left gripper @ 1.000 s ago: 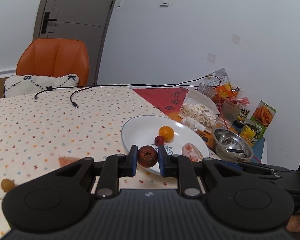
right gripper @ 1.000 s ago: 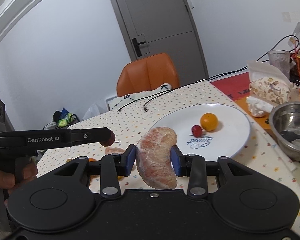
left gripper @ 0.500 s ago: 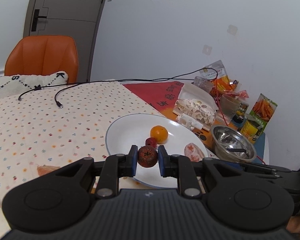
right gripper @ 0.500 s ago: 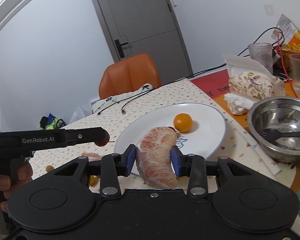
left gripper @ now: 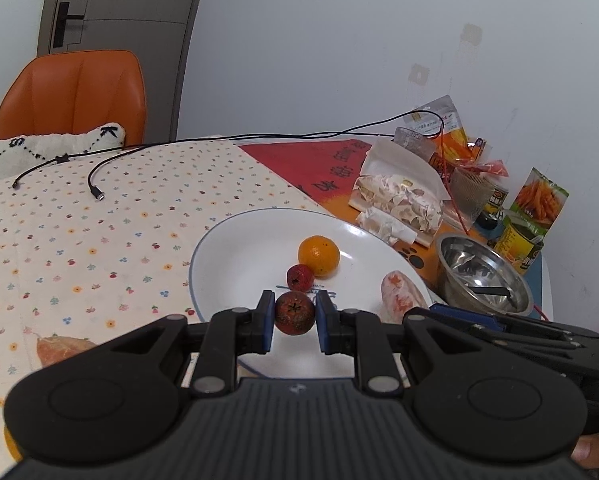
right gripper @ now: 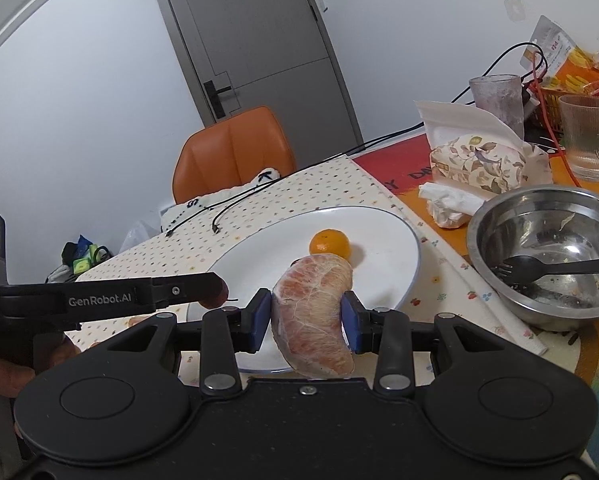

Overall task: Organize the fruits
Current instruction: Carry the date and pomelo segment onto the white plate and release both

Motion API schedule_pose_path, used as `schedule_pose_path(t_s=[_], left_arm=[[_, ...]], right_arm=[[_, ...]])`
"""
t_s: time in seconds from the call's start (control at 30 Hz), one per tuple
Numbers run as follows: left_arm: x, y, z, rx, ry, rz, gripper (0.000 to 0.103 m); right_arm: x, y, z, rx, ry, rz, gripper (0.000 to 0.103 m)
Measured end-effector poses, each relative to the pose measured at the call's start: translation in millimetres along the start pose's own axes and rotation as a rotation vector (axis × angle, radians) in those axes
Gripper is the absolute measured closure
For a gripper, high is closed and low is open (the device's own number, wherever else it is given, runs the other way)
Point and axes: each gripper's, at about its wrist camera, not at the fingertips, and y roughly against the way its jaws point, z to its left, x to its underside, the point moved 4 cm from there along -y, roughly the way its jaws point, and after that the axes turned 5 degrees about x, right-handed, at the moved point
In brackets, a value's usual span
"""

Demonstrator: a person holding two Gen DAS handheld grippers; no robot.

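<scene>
1. The plate [left gripper: 227, 264] lay on the table [left gripper: 99, 240]; the bowl [left gripper: 483, 276] stood just right of it.
2. On the plate, the mandarin [left gripper: 318, 255] sat behind and right of a small hawthorn fruit [left gripper: 300, 277], the two nearly touching.
3. The left gripper [left gripper: 294, 316] held a second hawthorn [left gripper: 294, 312] above the plate's near part.
4. The right gripper [right gripper: 306, 316] held the pomelo segment [right gripper: 313, 320] over the plate's near rim.
5. Another pomelo segment [left gripper: 59, 350] lay on the table, left of the plate.
6. A fork [right gripper: 555, 268] lay in the bowl.
</scene>
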Motion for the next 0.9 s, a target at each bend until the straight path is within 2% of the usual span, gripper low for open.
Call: schedule_pose_path(t_s=[0.3, 0.37, 0.43, 0.5, 0.57, 0.63, 0.73, 0.9], left_arm=[[-4, 4, 3, -0.044, -0.007, -0.009, 0.077], [-3, 8, 6, -0.048, 0.0, -0.011, 0.07], [-3, 13, 7, -0.054, 0.003, -0.018, 0.057], [-3, 18, 9, -0.064, 0.003, -0.026, 0.048], [-4, 24, 11, -0.075, 0.005, -0.032, 0.042], [-4, 29, 14, -0.079, 0.013, -0.038, 0.031], [-3, 37, 18, -0.09, 0.018, -0.052, 0.022], [0, 49, 25, -0.118, 0.029, -0.068, 0.018]], right_arm=[[-1, -2, -1, 0.002, -0.005, -0.007, 0.067], [-2, -3, 0, 0.001, -0.006, -0.009, 0.067], [-2, -3, 1, 0.001, -0.004, -0.011, 0.067], [-2, -4, 2, 0.003, -0.006, -0.013, 0.066], [-2, -5, 2, 0.006, -0.012, -0.016, 0.065], [-2, -3, 4, 0.011, -0.009, -0.024, 0.055], [-3, 4, 10, -0.003, -0.001, -0.05, 0.043], [-3, 11, 12, -0.011, -0.019, -0.053, 0.039]])
